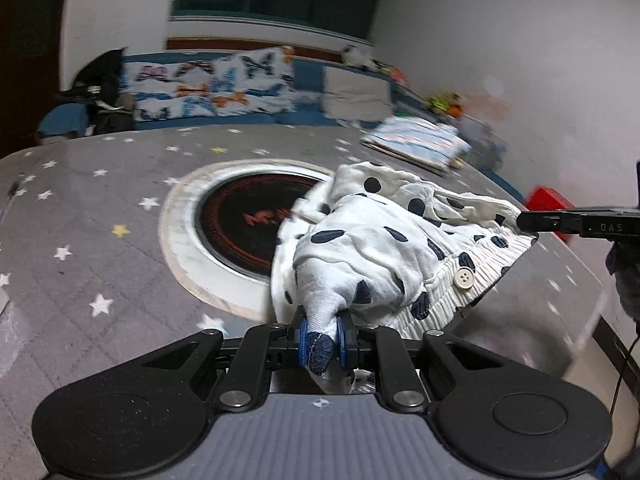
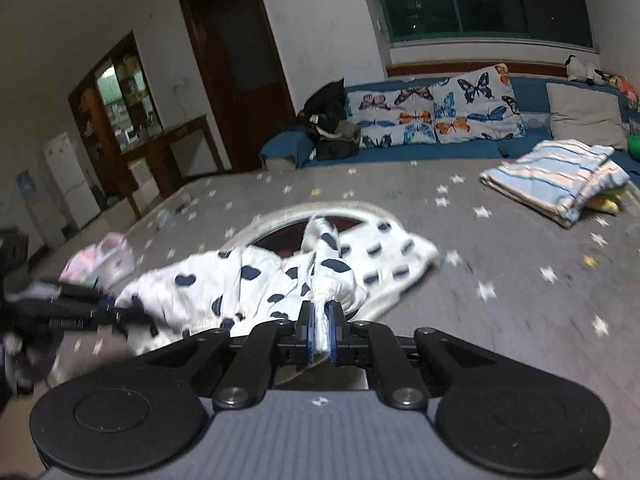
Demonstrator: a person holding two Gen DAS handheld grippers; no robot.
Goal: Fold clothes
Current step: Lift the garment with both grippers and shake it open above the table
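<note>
The left tongs (image 1: 323, 339) are clamping a bunched corner of the white garment with dark blue dots (image 1: 384, 248), the cloth squeezed between the blue pads (image 1: 306, 340). The right tongs (image 2: 321, 330) are pinching another gathered fold of the same garment (image 2: 256, 280), their jaws closed tight on it. The garment is stretching between the two tongs above the grey star-patterned desk (image 1: 100, 240), partly covering a round black inset with a white rim (image 1: 240, 220) in the middle of the desk. A white button (image 1: 464, 278) is showing on the ribbed band near the left tongs. In the left wrist view the right tongs are reaching in from the right edge at the garment's far corner. A folded striped cloth (image 2: 560, 184) is lying on the far right of the desk, well apart from the garment. A blue sofa (image 2: 440, 152) with butterfly pillows (image 2: 432, 112) is standing beyond the desk.
</note>
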